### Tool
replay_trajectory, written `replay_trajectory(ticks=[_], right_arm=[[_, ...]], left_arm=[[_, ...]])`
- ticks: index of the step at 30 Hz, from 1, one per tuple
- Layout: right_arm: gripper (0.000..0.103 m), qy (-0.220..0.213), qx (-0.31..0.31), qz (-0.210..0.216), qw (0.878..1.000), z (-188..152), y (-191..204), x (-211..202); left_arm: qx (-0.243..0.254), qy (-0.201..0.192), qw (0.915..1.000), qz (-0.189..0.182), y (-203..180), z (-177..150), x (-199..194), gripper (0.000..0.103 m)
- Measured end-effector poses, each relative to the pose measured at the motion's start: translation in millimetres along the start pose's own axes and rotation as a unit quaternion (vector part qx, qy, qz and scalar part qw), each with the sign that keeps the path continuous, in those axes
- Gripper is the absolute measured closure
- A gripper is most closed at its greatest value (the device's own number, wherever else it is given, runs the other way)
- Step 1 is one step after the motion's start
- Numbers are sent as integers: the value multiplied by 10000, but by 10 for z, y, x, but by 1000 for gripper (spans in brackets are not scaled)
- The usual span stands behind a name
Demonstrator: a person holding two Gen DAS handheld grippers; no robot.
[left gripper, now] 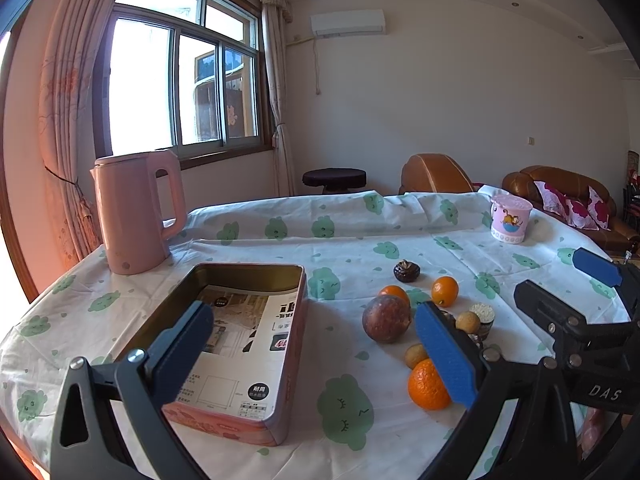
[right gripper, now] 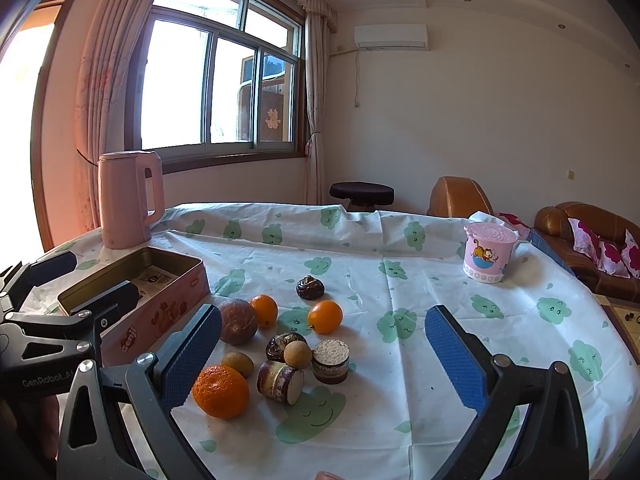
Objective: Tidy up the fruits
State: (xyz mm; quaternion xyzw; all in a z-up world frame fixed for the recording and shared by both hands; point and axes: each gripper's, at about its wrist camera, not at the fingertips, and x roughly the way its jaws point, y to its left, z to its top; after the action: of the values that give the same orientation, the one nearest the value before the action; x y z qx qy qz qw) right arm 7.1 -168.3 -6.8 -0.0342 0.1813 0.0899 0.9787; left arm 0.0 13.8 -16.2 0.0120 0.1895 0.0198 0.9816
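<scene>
A pink open tin box (left gripper: pixel 294 322) (right gripper: pixel 160 312) lies on the table, a printed sheet in its bottom. To its right is a cluster of fruit: a large orange (left gripper: pixel 427 386) (right gripper: pixel 221 391), two small oranges (right gripper: pixel 325 317) (right gripper: pixel 264 310), a brown-purple round fruit (left gripper: pixel 386 319) (right gripper: pixel 238 321), two longans (right gripper: pixel 298 354) (right gripper: pixel 237 363), dark dates (right gripper: pixel 310 287) and cut sugarcane pieces (right gripper: pixel 330 361). My left gripper (left gripper: pixel 316 354) is open and empty above the box's right wall. My right gripper (right gripper: pixel 322 360) is open and empty above the fruit cluster.
A pink kettle (left gripper: pixel 136 212) (right gripper: pixel 128 198) stands at the table's far left. A pink lidded cup (left gripper: pixel 510 218) (right gripper: pixel 488 257) stands at the far right. The table (right gripper: pixel 400 240) has a white cloth with green prints. Brown sofas (right gripper: pixel 588 236) stand behind.
</scene>
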Motion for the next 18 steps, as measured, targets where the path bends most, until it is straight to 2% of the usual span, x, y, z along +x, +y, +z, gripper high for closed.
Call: replay_trajectory(ticks=[18], right_arm=[[1, 50, 54, -16, 10000, -38, -59, 20]], left_arm=[[8, 120, 9999, 3, -23, -30, 35, 0]])
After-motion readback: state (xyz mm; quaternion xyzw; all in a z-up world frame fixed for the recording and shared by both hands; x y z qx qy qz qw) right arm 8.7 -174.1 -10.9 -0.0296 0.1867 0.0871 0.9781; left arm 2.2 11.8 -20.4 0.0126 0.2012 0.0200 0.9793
